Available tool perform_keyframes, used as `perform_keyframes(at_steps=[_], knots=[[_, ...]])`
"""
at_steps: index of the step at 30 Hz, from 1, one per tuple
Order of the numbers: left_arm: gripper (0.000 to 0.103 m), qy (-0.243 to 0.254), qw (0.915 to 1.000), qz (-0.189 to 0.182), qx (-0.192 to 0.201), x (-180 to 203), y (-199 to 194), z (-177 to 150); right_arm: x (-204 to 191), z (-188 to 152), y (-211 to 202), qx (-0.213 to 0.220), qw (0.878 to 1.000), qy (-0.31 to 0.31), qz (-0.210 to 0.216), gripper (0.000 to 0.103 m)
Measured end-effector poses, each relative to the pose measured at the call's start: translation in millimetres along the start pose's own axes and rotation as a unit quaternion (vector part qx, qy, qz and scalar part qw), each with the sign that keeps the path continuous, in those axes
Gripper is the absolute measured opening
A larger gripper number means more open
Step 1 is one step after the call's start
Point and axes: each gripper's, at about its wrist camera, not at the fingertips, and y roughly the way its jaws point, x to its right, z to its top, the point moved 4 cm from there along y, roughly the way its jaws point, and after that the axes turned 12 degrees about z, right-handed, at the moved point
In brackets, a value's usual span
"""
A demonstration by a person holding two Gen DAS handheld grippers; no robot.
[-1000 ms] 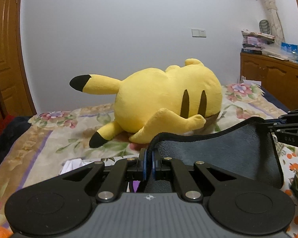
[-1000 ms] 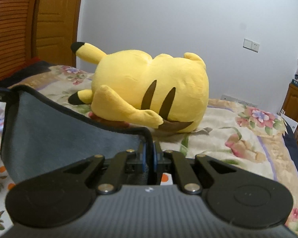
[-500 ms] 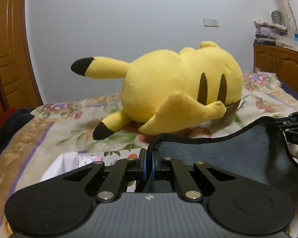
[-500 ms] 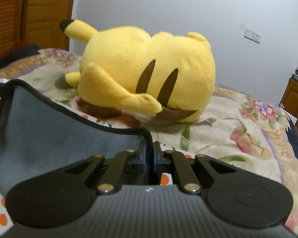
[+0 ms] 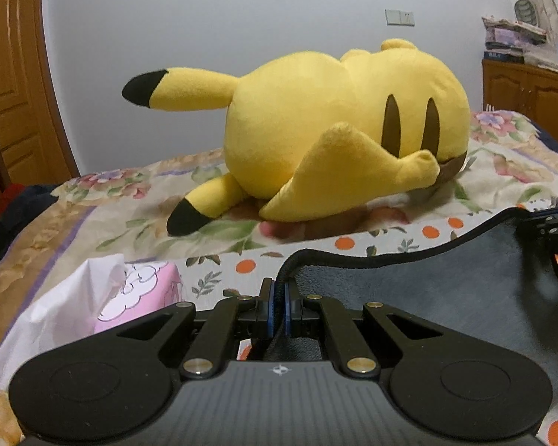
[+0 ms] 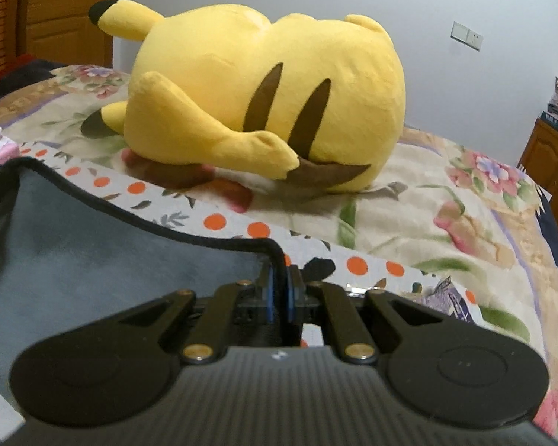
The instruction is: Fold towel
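Note:
A dark grey towel (image 5: pixel 427 290) with a black hem hangs stretched between my two grippers above the bed. My left gripper (image 5: pixel 278 297) is shut on its left corner. My right gripper (image 6: pixel 278 286) is shut on its right corner; the towel (image 6: pixel 93 260) spreads to the left in the right wrist view. The right gripper also shows at the right edge of the left wrist view (image 5: pixel 554 223). The towel's lower part is hidden behind the gripper bodies.
A large yellow Pikachu plush (image 5: pixel 346 141) lies on the floral bedspread (image 6: pixel 446 204) just beyond the towel. A white cloth with orange dots (image 5: pixel 353 241) lies under the towel. A pink tissue pack (image 5: pixel 130 290) sits at left. A wooden cabinet (image 5: pixel 532 85) stands at right.
Both grippers have moved forward and down toward the bed with the towel. The plush looms larger, and the dotted cloth and tissue pack have come into view.

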Motion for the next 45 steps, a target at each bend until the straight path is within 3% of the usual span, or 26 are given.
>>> perform_keyframes(at_steps=[4, 9, 11, 12, 15, 20, 25, 31, 33, 37, 45], knots=[[0.010, 0.004, 1.0000, 0.003, -0.008, 0, 3, -4, 0, -2, 0, -0.002, 1.000, 0.004, 0.000, 0.010], [0.033, 0.001, 0.9999, -0.005, -0.014, 1, 1, -8, -2, -3, -4, -0.003, 1.000, 0.003, -0.002, 0.017], [0.034, 0.005, 0.9998, -0.009, -0.017, 3, -1, -11, -3, -4, -5, -0.003, 1.000, 0.003, -0.003, 0.045], [0.035, 0.008, 0.9998, -0.011, -0.018, 5, -2, -12, -4, -5, -7, 0.000, 1.000, 0.004, -0.001, 0.047], [0.045, 0.006, 0.9996, -0.018, -0.022, 7, -8, -18, -7, -11, -11, 0.002, 1.000, 0.013, 0.007, 0.047], [0.047, 0.008, 0.9991, -0.030, -0.028, 11, -22, -26, -18, -25, -20, -0.003, 1.000, 0.018, 0.019, 0.049], [0.059, 0.011, 0.9987, -0.040, -0.029, 15, -42, -32, -24, -36, -38, 0.004, 0.999, 0.038, 0.030, 0.052], [0.071, 0.013, 0.9982, -0.048, -0.034, 16, -64, -39, -26, -48, -60, 0.007, 0.999, 0.046, 0.027, 0.065], [0.079, 0.012, 0.9981, -0.049, -0.035, 16, -72, -42, -26, -50, -67, 0.009, 0.998, 0.049, 0.026, 0.069], [0.090, 0.009, 0.9986, -0.041, -0.033, 15, -89, -46, -29, -52, -81, 0.012, 0.998, 0.049, 0.031, 0.092], [0.099, 0.007, 0.9984, -0.045, -0.033, 16, -118, -56, -37, -60, -109, 0.020, 0.997, 0.059, 0.037, 0.103]])
